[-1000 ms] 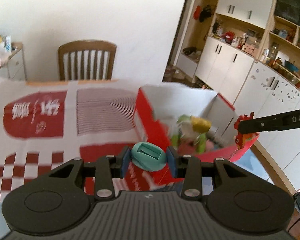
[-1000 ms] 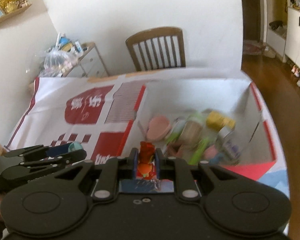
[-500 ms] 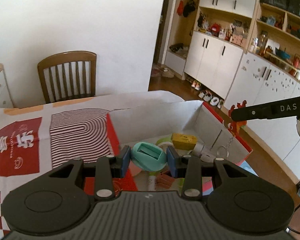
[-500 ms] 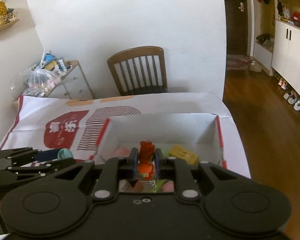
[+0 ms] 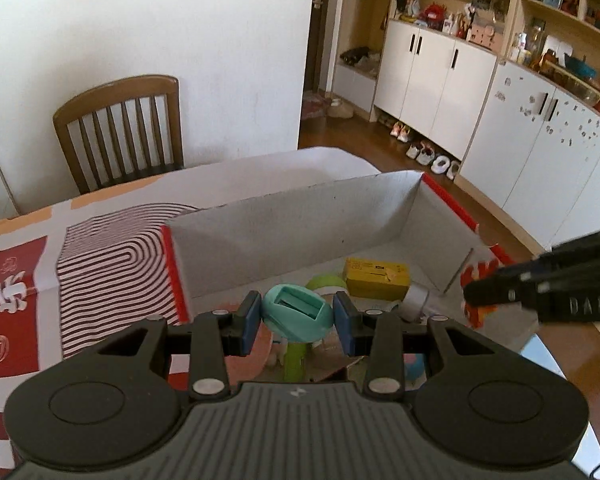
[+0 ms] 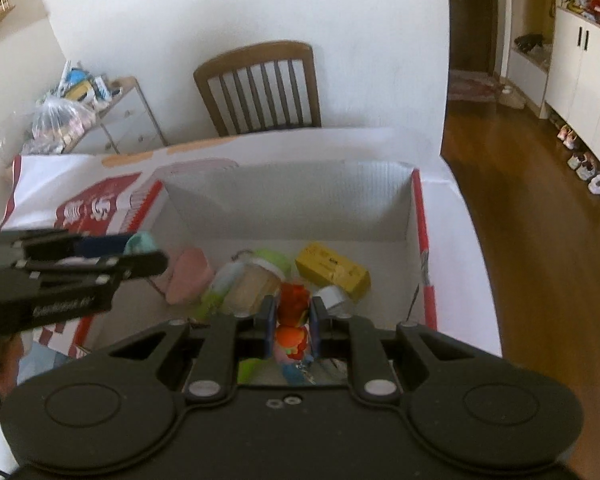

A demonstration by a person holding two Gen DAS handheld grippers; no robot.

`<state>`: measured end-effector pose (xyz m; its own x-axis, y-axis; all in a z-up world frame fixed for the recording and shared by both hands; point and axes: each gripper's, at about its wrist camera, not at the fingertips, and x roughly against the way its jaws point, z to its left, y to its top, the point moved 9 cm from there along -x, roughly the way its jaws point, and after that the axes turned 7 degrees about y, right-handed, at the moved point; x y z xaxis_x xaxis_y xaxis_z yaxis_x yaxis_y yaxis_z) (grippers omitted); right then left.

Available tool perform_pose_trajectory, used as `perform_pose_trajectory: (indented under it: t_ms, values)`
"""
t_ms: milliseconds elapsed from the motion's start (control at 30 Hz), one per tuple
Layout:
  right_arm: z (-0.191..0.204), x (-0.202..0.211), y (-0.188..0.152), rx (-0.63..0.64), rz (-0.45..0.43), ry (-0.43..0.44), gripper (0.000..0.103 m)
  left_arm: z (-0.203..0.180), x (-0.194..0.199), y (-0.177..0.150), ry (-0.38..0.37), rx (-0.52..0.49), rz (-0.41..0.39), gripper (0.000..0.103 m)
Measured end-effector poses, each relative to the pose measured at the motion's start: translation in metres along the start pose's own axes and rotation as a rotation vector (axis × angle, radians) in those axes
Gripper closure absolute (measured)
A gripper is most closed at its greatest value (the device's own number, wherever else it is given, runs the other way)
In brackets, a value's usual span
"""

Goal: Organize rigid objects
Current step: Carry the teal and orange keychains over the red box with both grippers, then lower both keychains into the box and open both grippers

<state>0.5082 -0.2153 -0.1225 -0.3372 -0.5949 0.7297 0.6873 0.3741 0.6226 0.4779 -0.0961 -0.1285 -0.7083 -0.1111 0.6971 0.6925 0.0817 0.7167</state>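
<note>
Now both my hands have swung across from the patterned tablecloth [image 5: 112, 256] to hang over the open white box [image 5: 300, 220], which a second ago sat off to the right of the left wrist view and now fills the middle of both views. I take that to mean the carry is about done and only the drop remains.

My left gripper [image 5: 296, 314] is clamped on the teal oval piece [image 5: 298, 312], low centre in its own view, over the near part of the box. It is a smooth rounded shell with a rectangular recess in its top face. My right gripper [image 6: 292, 320] is pinched tight on the small red-and-orange figure [image 6: 294, 312], bottom centre of its view, also above the box; what hangs below it may be a keychain, but blur hides it.

Already in the box lie a yellow packet [image 6: 334, 268], a pink piece [image 6: 188, 276] and a green-capped jar [image 6: 256, 276].
</note>
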Motion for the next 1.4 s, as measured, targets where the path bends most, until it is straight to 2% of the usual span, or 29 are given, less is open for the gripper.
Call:
perform_pose_trajectory:
  t_ms: [333, 700, 967, 1133, 1400]
  values:
    - [0.009, -0.03, -0.013, 0.061, 0.082, 0.033, 0.087, -0.009, -0.048, -0.008, 0.011, -0.011, 0.108, 0.065]
    - [0.011, -0.047, -0.022, 0.096, 0.132, 0.02, 0.087, -0.016, -0.071, -0.026, -0.013, -0.023, 0.214, 0.065]
    - [0.011, -0.05, -0.023, 0.082, 0.131, 0.024, 0.079, -0.012, -0.07, -0.026, -0.023, 0.017, 0.238, 0.064]
    - [0.01, -0.046, -0.022, 0.063, 0.122, 0.03, 0.077, -0.011, -0.065, -0.026, -0.016, 0.032, 0.235, 0.064]
    - [0.01, -0.033, -0.022, 0.033, 0.083, 0.043, 0.071, -0.01, -0.045, -0.026, -0.049, 0.08, 0.212, 0.057]
